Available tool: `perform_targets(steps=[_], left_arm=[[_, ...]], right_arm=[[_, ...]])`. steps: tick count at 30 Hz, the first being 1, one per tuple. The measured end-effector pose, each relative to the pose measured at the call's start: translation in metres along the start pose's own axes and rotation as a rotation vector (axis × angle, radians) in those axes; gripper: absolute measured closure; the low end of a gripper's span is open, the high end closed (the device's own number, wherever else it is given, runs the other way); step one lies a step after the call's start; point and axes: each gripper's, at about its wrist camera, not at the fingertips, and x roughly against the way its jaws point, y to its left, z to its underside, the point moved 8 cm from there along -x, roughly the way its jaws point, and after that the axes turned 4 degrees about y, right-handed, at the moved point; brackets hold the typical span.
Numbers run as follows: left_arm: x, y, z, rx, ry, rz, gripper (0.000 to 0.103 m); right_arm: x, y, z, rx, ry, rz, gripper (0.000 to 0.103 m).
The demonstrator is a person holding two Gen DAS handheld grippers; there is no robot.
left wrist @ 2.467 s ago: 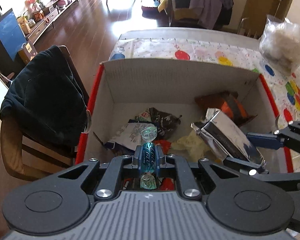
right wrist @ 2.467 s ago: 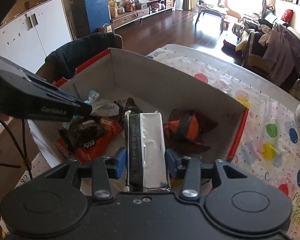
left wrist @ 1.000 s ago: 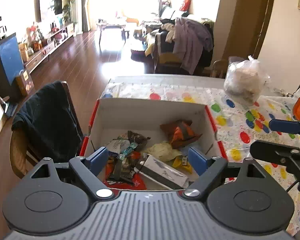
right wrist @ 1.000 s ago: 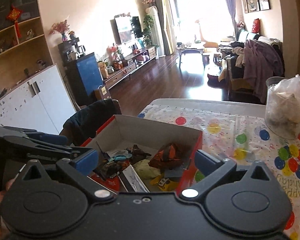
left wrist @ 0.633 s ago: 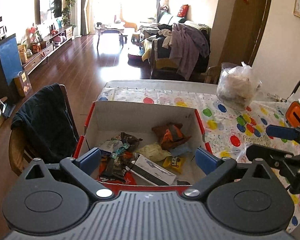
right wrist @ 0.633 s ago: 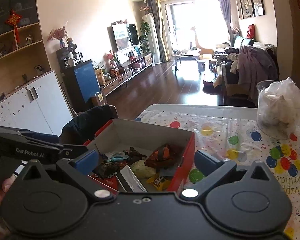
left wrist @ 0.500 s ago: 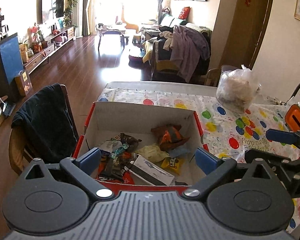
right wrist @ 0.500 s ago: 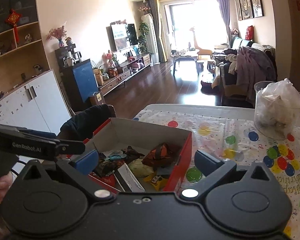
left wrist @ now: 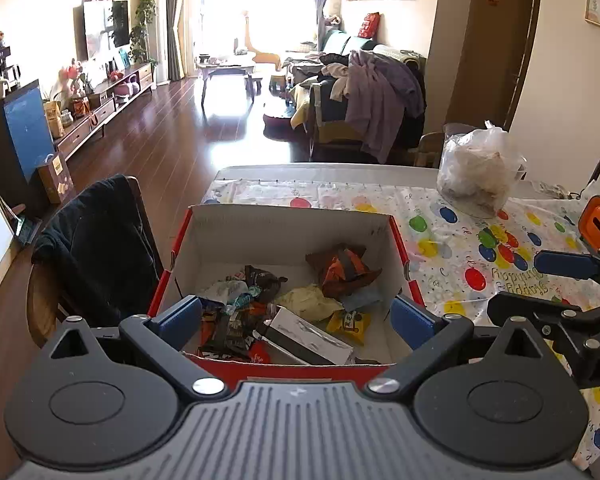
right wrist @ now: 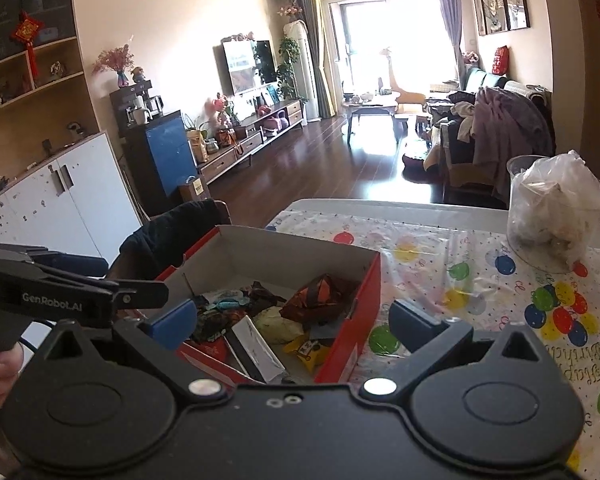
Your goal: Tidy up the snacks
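Above the snack box, both grippers' fingers spread wide, empty, touching nothing.

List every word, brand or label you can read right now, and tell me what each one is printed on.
"GenRobot.AI": on the side of the left gripper, seen from the right wrist view.
"Happy Birthday": on the tablecloth; it appears upside down and partly hidden in both views, so this is a likely reading.
Snack wrappers in the box: print too small and blurred to read.
Red hanging ornament on the shelf: not legible.
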Motion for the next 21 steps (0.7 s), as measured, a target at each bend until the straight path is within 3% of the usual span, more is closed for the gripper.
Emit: perform_targets(steps=[21], left_arm=[[-0.0045,0.0024,0.0061,0.003,0.011,-0.008,0.002]], right_arm=[[-0.0018,0.0009,0.0042,-0.021,0.007,0.008,0.000]])
